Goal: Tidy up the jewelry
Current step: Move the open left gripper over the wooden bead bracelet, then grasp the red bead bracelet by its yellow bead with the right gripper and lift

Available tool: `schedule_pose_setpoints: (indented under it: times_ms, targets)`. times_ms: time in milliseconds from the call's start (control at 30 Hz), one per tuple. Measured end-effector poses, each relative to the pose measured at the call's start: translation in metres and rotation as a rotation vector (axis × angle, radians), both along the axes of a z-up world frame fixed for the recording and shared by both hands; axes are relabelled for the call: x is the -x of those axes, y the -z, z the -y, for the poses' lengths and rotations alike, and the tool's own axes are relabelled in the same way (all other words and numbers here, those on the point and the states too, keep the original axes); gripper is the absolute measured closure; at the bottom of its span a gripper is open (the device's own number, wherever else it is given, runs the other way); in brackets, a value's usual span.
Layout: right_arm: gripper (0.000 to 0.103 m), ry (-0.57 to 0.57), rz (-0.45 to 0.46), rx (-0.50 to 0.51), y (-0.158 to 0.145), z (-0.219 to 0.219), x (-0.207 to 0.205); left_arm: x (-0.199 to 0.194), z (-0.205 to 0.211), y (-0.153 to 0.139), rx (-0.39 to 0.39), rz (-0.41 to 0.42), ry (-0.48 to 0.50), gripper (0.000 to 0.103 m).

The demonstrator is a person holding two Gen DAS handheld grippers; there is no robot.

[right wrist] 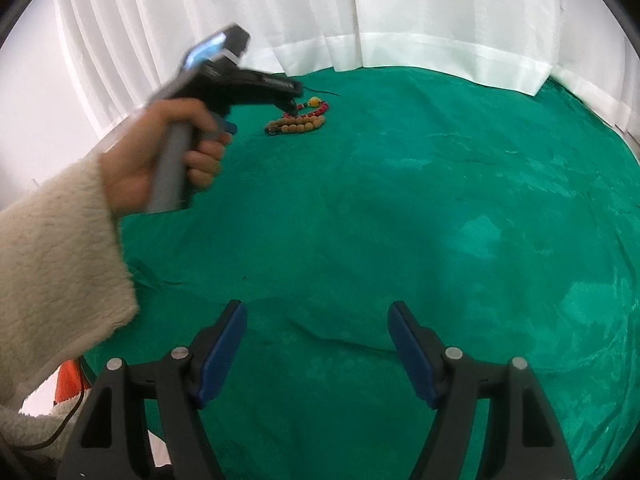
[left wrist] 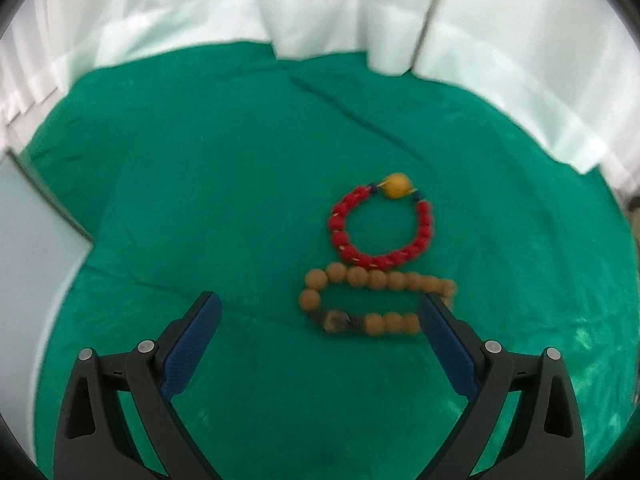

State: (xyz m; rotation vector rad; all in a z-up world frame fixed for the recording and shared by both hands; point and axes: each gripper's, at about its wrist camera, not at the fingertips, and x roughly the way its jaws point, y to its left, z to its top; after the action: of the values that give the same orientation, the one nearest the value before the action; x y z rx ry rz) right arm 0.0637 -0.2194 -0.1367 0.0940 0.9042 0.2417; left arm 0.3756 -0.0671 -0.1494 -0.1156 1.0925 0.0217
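- Bracelets lie side by side on the green cloth (left wrist: 200,200): a tan bead bracelet (left wrist: 376,304) squeezed into a long flat loop, and a red bead bracelet (left wrist: 380,232) in a round ring, touching the tan one's far side.
- Nearest the tan bracelet, the left gripper (left wrist: 320,308) has its jaws released and wide, nothing pinched between them; one blue pad (left wrist: 440,332) overlaps the bracelet's end in the left wrist view, the other pad sits well off to the opposite side over bare cloth. Whether that pad touches the beads cannot be told.
- One dark, mottled bead (left wrist: 338,320) sits in the tan bracelet's near row.
- A large yellow bead (left wrist: 396,186) tops the red bracelet on its side away from the tan one.
- Beyond the bracelets, a white curtain (left wrist: 340,8) hangs down to the cloth's far edge.
- Well apart from the bracelets, the right gripper (right wrist: 318,320) is also released, jaws spread over empty cloth.
- From the right wrist view, a hand (right wrist: 160,152) in a fuzzy cream sleeve (right wrist: 52,260) holds the left gripper's handle, its tip just above the bracelets.
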Motion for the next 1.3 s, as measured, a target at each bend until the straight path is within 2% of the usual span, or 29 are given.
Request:
schedule_pose_setpoints:
  times_ms: [100, 200, 367, 733, 867, 1033, 1200, 1300]
  targets:
    - [0.029, 0.012, -0.004, -0.014, 0.002, 0.005, -0.003, -0.001, 0.009, 0.006, -0.107, 0.030, 0.029, 0.004]
    - [0.029, 0.022, -0.017, -0.019, 0.005, 0.008, -0.006, 0.007, 0.006, 0.005, -0.102, 0.037, 0.055, 0.003]
    - [0.029, 0.020, -0.009, -0.032, 0.004, 0.009, -0.013, 0.033, -0.016, 0.001, -0.105, 0.006, 0.087, 0.002]
    - [0.028, -0.015, 0.001, -0.034, 0.002, -0.001, -0.005, 0.130, -0.085, -0.011, -0.113, -0.120, 0.119, 0.004]
    - [0.029, -0.020, 0.009, -0.033, -0.001, -0.005, -0.001, 0.157, -0.099, -0.030, -0.046, -0.067, 0.139, 0.004]
    - [0.029, -0.027, -0.001, -0.031, -0.002, -0.011, -0.001, 0.177, -0.078, -0.048, 0.026, -0.022, 0.204, 0.004]
    - [0.029, -0.037, -0.004, -0.025, -0.002, -0.016, 0.002, 0.174, -0.048, -0.051, -0.058, 0.040, 0.232, 0.004]
    - [0.029, -0.036, -0.006, -0.030, -0.001, -0.015, 0.006, 0.169, -0.051, -0.048, -0.037, 0.023, 0.208, 0.004]
